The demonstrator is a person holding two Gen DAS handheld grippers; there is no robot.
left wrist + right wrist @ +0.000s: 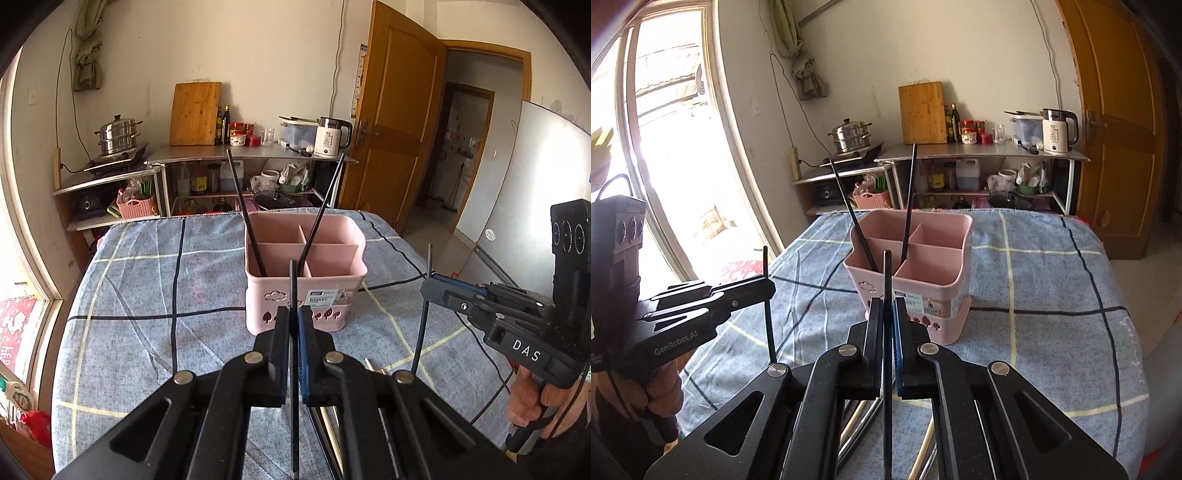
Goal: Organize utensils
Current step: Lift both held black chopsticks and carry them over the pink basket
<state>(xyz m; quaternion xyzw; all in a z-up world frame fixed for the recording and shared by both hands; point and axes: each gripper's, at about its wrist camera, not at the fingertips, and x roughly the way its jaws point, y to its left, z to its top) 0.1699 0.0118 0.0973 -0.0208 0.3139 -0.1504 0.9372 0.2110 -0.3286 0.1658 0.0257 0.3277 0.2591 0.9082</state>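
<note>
Gripping one black chopstick apiece, both grippers stood short of the pink basket (306,280) at time of check. Left gripper (294,325) was clamped on a chopstick (293,288) held roughly upright, tip level w/ the basket's near wall. Right gripper (887,317) was likewise clamped on a second chopstick (887,273), also upright, approx. in line w/ the basket front. Cross-check: right unit seen from left view (432,286) w/ its stick pinched between the fingers; left unit seen from right view (766,286), same condition.

Basket sat on the blue checked tablecloth (147,280), four compartments. Two chopsticks already inside: one leaning left (245,214), one leaning right (323,214), both apparently in the near-left compartment; exact cell not certain.

Progress, est.: partway. Two sticks binned, two in hand, not yet over the rim. More utensils remained on the cloth below the grippers: metal handles & pale sticks (862,417), partly hidden, count not determinable. Judged next: lift both sticks over the rim & drop alongside the pair already stowed.
</note>
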